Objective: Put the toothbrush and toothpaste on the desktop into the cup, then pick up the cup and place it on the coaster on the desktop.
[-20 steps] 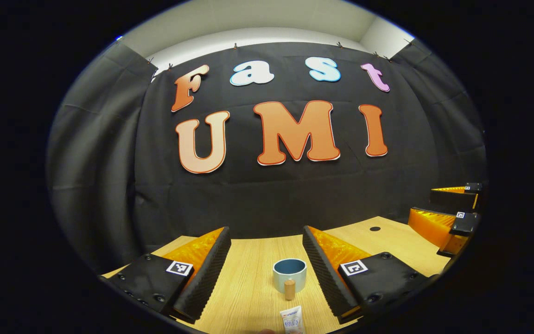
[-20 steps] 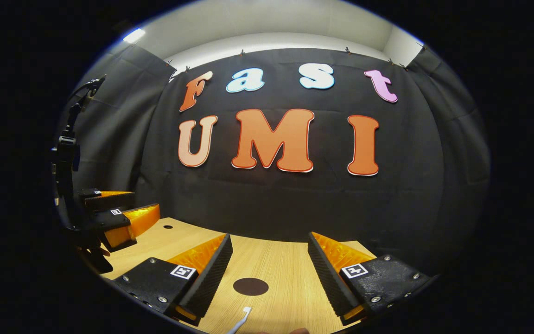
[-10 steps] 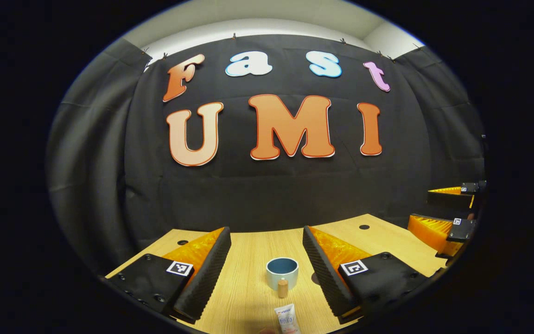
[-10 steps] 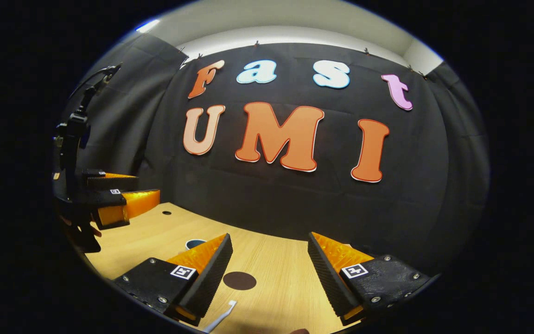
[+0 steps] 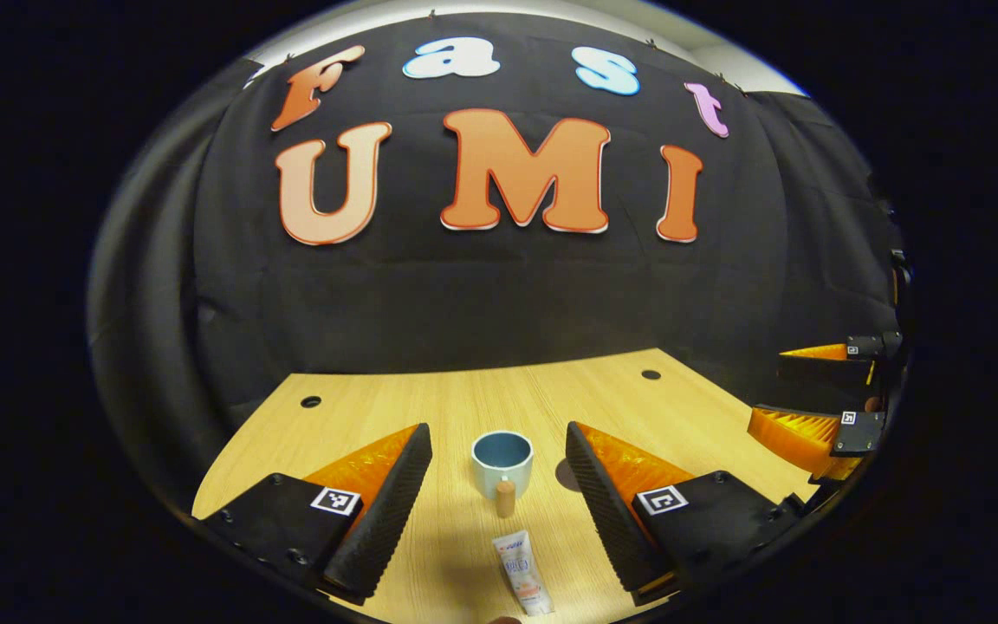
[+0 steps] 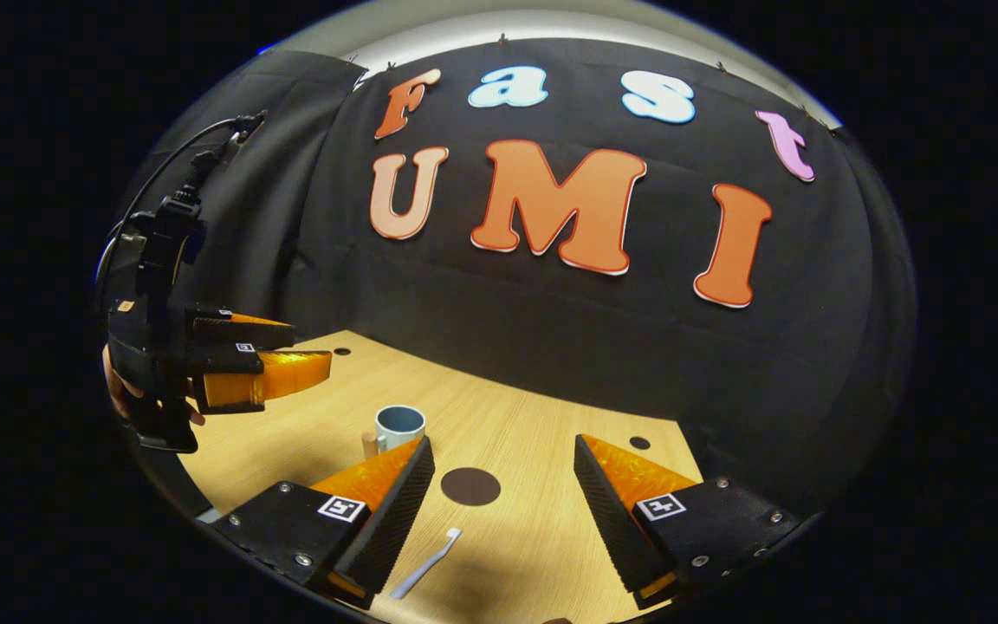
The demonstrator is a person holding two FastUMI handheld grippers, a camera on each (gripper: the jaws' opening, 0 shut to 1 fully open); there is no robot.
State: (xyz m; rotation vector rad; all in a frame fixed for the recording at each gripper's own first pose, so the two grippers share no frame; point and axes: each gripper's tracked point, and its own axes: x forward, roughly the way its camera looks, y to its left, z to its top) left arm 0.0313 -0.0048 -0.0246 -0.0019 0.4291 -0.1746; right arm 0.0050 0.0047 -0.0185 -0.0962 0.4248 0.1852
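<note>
Toothpaste [image 5: 521, 583]: lies flat on the table [image 5: 464, 399], near the bottom edge of the left gripper view, between the two fingers of the left claw [image 5: 499, 451] and not touched by either.
Toothbrush [image 6: 426, 563]: lies flat on the table in the right gripper view, head pointing away from the camera, just beside the left finger of the right claw [image 6: 503, 464], apart from it.
Cup [image 5: 502, 458]: stands upright and empty on the table beyond the toothpaste; its wooden handle [image 5: 505, 497] points toward the left claw's camera.
Coaster [image 6: 470, 486]: dark round disc lying flat on the table, to the right of the cup, beyond the toothbrush.
Left claw: held above the table, fingers spread wide, gripping nothing.
Right claw: held above the table, fingers spread wide, gripping nothing.
Hand [image 6: 118, 390]: grips the left claw at the left edge of the right gripper view.
</note>
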